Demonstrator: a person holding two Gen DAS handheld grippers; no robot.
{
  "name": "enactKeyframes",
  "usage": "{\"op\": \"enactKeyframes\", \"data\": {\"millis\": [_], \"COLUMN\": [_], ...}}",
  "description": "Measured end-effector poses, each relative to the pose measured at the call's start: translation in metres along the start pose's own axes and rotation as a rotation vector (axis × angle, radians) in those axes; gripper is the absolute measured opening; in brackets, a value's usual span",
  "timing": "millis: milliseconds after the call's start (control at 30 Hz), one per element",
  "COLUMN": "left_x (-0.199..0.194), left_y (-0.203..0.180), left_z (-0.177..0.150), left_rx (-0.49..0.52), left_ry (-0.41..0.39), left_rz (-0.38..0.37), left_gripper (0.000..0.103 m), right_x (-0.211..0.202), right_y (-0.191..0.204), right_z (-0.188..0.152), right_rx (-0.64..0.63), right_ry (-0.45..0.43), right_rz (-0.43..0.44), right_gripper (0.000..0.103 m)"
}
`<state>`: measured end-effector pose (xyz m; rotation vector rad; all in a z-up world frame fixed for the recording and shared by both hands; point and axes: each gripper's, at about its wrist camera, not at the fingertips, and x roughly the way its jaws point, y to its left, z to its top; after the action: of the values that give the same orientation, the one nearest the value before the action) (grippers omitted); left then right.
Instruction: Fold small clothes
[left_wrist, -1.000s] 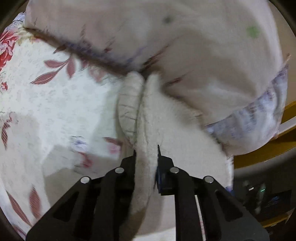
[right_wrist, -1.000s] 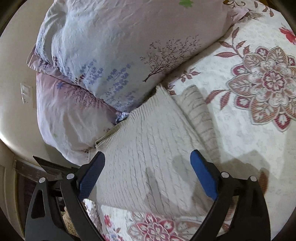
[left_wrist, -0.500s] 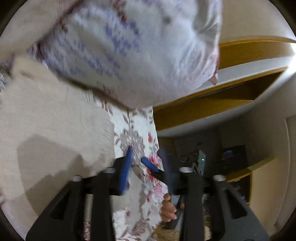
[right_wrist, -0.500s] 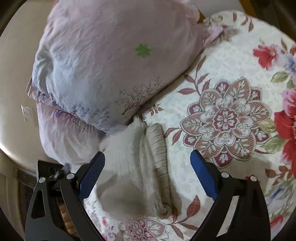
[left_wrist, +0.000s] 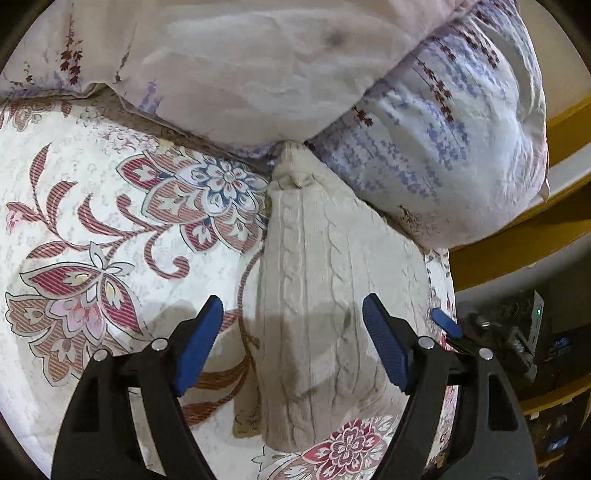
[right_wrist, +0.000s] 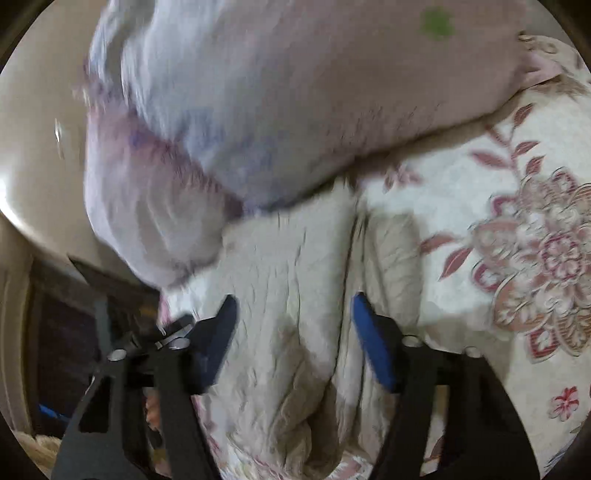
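A folded cream cable-knit sweater (left_wrist: 325, 295) lies on the floral bedspread (left_wrist: 110, 229), pillows (left_wrist: 443, 129) crowding its 12 o'clock edge, left gripper (left_wrist: 291, 343) and right gripper (right_wrist: 291, 339) hovering with fingers apart.

Sweater (left_wrist: 332, 295) — cream, cable-knit. Bedspread (left_wrist: 92, 221) white with red-pink striped flowers and leaves. Pillows (left_wrist: 443, 140) pale lilac, purple sprig print. Left gripper (left_wrist: 291, 343) — black frame, blue pads (left_wrist: 384, 343).

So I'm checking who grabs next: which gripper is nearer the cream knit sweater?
Right, seemingly. The right gripper straddles the cream knit sweater closely; the left gripper hovers open above it.
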<state>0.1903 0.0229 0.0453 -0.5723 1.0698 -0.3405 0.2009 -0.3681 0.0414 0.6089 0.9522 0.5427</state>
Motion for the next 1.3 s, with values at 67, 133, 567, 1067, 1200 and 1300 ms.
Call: {"op": "enactKeyframes", "data": {"millis": [67,133,567,1067,1200,1300], "left_x": [0.002,0.002,0.031,0.088,0.097,0.079], "left_y": [-0.008,-0.010,-0.036,-0.061,-0.064,-0.060], "left_z": [0.002,0.007,0.011,0.022,0.018,0.020], "left_rx": [0.019,0.035,0.038,0.130,0.119,0.142], "left_ry": [0.000,-0.003,0.002,0.101,0.099,0.080], "left_rz": [0.001,0.000,0.006,0.029,-0.005,-0.071], "left_gripper": [0.078,0.078,0.080,0.089,0.065,0.039], "right_x": [0.002,0.002,0.005,0.003,0.016,0.010], "right_y": [-0.005,-0.011,0.001,-0.050,-0.042,-0.020], "right_z": [-0.006,-0.013,0.003,-0.010,-0.018,-0.024], "right_rx": [0.019,0.042,-0.005,0.166,0.164,0.123], "right_ry": [0.010,0.019,-0.089,-0.041,-0.025,-0.067], "right_rz": [-0.020,-0.016,-0.028,-0.084,-0.021,0.023], "right_gripper": [0.063,0.063,0.015,0.085,0.035,0.028]}}
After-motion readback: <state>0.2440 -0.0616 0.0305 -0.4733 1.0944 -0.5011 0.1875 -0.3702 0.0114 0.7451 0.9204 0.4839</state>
